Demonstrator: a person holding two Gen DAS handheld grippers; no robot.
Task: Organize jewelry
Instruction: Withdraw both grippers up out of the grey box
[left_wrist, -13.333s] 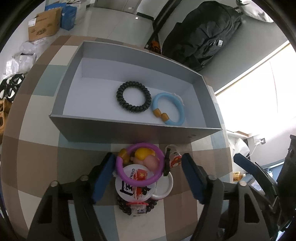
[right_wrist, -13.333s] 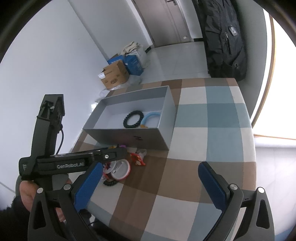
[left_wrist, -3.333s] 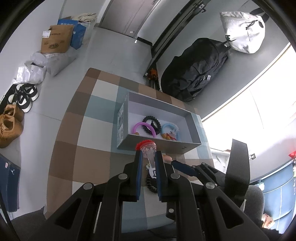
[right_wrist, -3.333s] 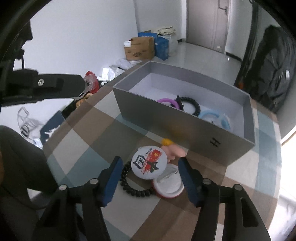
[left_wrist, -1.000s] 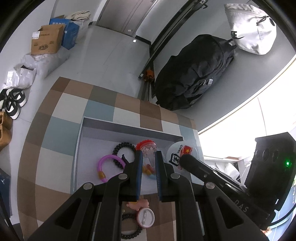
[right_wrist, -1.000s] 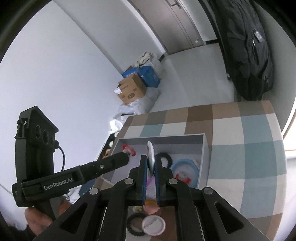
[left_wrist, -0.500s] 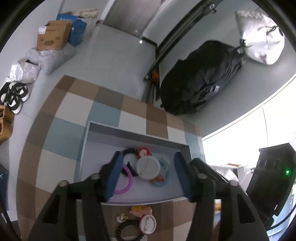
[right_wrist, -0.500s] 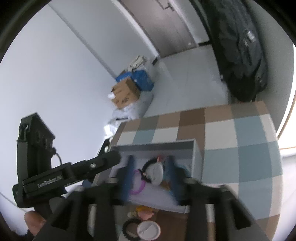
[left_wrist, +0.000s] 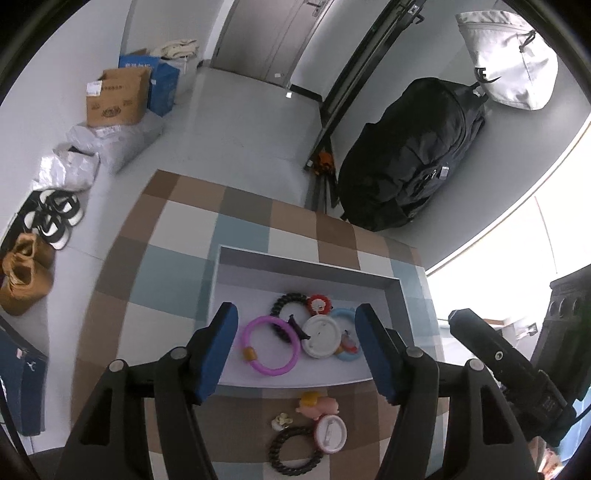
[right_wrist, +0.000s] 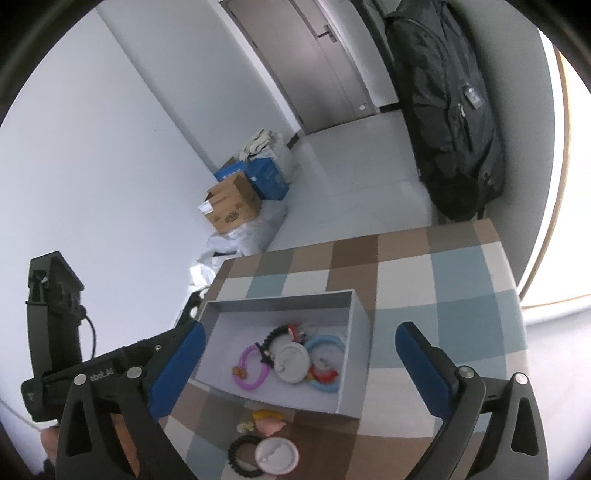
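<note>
The grey box (left_wrist: 402, 295) (right_wrist: 360, 314) sits on the checked table. In it lie a purple ring (left_wrist: 271, 348) (right_wrist: 251, 373), a black coil band (left_wrist: 282, 301), a red lion charm (left_wrist: 318, 303), a white round badge face down (left_wrist: 320, 336) (right_wrist: 292, 362) and a blue ring (left_wrist: 349, 355) (right_wrist: 328, 387). In front of the box lie a pink pig figure (left_wrist: 319, 404) (right_wrist: 271, 424), a second white badge (left_wrist: 330, 432) (right_wrist: 276, 455), a black bead bracelet (left_wrist: 291, 450) (right_wrist: 242, 452) and a small pale charm (left_wrist: 281, 421). My left gripper (left_wrist: 297, 350) and right gripper (right_wrist: 299, 365) hover high above the box, both open and empty.
The table edge runs close behind the box. A black backpack (left_wrist: 410, 155) (right_wrist: 450, 103) and a white bag (left_wrist: 509, 62) hang at the far wall. Cardboard and blue boxes (left_wrist: 114, 96) (right_wrist: 236, 203) and shoes (left_wrist: 26, 269) lie on the floor at left.
Both grippers opened and rose. The left one let go of the red lion charm and the right one the white badge; both now lie in the box.
</note>
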